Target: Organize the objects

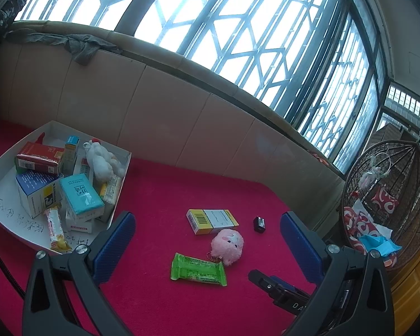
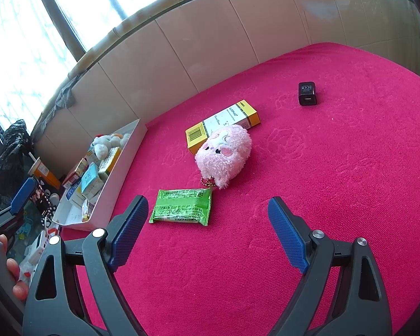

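The surface (image 2: 322,168) is showing a deep magenta-red pile with faint embossed rose outlines. The packet (image 2: 182,205) is showing bright green with dark print. The plush toy (image 2: 224,154) is showing pale pink, with darker pink cheeks and black eyes. The carton (image 2: 246,113) is showing yellow with a white panel and a black barcode. The charger (image 2: 307,93) is showing black. The tray (image 1: 2,168) is showing white walls; inside it, a teal box (image 1: 81,196), a red box (image 1: 39,158) and a white plush (image 1: 102,159) are lying. Both grippers' pads (image 2: 128,232) are showing blue on black frames.

A dark cloth (image 1: 81,47) is lying on the window ledge. A round wicker chair (image 1: 392,196) is hanging nearby.
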A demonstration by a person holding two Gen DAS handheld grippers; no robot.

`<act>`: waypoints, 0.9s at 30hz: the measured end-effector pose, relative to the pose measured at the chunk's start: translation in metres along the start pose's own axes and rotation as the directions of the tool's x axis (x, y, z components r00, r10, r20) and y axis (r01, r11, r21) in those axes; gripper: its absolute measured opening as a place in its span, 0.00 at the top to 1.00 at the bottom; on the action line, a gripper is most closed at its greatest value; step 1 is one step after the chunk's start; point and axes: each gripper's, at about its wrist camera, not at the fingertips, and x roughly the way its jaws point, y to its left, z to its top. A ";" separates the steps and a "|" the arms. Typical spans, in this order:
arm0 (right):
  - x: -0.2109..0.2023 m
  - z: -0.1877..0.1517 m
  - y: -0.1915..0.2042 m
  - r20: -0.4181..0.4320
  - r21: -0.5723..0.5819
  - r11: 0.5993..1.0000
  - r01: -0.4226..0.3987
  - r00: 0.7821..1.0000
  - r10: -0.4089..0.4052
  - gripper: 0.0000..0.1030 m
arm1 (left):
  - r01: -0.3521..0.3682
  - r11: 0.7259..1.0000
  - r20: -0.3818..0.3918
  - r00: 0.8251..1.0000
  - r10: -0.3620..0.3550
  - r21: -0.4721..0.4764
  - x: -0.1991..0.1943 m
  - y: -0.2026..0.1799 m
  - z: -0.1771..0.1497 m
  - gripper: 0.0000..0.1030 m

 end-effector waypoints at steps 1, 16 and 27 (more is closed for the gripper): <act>0.000 0.000 0.000 0.001 -0.001 1.000 0.000 1.000 0.000 0.15 | -0.001 1.000 -0.001 1.000 0.001 0.000 0.000 0.000 0.000 0.00; -0.007 0.011 -0.004 0.040 0.005 1.000 0.027 0.999 -0.027 0.15 | -0.118 0.992 -0.064 0.991 0.120 0.033 0.018 0.020 -0.003 0.00; -0.026 0.030 -0.041 0.119 0.062 0.992 0.106 0.987 -0.113 0.15 | -0.256 0.965 -0.151 0.953 0.261 0.052 0.044 0.056 -0.016 0.00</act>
